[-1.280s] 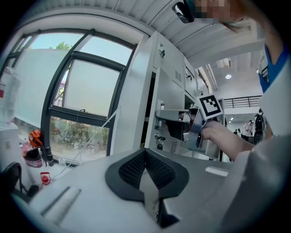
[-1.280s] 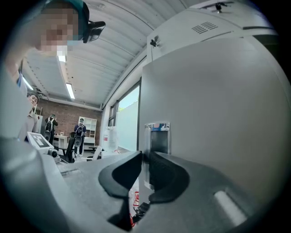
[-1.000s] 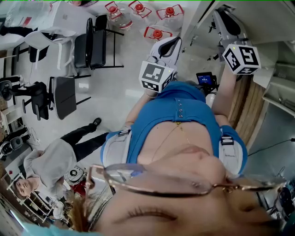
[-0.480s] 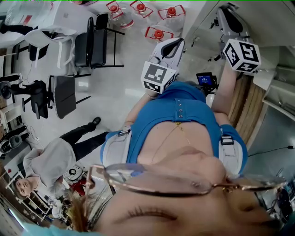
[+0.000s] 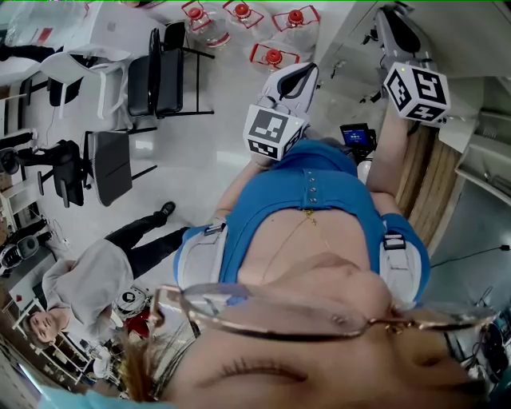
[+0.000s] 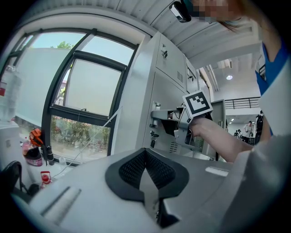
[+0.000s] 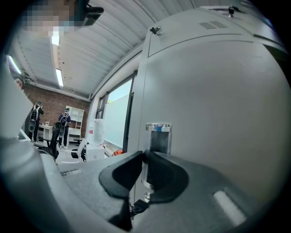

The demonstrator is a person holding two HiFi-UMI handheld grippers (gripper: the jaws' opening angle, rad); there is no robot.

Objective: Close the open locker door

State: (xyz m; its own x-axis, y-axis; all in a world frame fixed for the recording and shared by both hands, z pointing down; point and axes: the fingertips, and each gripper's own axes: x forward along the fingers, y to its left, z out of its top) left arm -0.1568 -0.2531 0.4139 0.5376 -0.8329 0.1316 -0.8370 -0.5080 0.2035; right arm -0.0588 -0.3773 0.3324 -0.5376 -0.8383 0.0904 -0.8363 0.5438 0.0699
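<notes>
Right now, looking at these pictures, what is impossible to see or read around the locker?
- How far the locker door stands open: right gripper view, the right claw grips its near edge, the picture's rim cuts off the rest.
- Print on the label holder: right gripper view, too small.
- Locker's inside: left gripper view, a dark gap behind the right claw and hand.

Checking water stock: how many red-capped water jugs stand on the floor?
4 water jugs: three in a row at the top edge, left, middle, right; one nearer. Others may lie off-frame.
</notes>
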